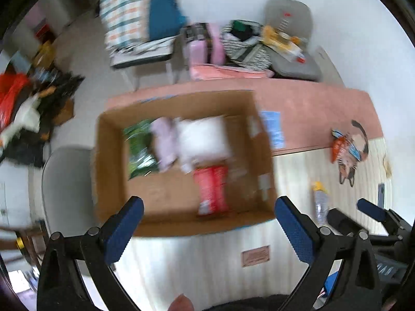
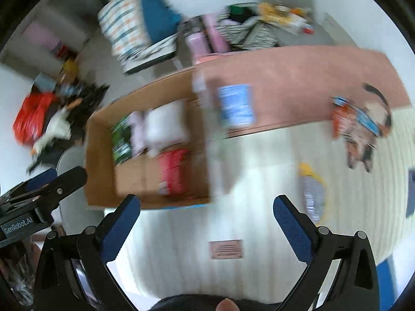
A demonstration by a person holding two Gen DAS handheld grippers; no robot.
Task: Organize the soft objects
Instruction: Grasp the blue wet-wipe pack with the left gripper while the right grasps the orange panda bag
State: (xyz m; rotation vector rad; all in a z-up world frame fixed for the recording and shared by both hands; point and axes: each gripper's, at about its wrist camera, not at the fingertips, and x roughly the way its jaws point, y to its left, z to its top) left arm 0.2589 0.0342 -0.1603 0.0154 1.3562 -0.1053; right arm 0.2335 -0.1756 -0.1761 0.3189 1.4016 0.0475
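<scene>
A cardboard box [image 1: 181, 223] is set on the table [image 1: 311, 108], toward its left side. Inside the box, a leafy packet [image 1: 138, 145] is placed at the left, a pillow [image 1: 202, 137] to its right, and a pouch [image 1: 212, 189] nearer the front. To the right of the box, a bottle [image 1: 320, 202] is laid on a mat [image 1: 298, 171], with a cat-shaped toy [image 1: 350, 153] behind it. Two chairs [image 1: 140, 46] are stood beyond the table.

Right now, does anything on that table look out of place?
A clear plastic bottle with a yellow cap lies on its side, and a cat-shaped soft item sprawls by it, outside the cardboard box holding the other soft things.
</scene>
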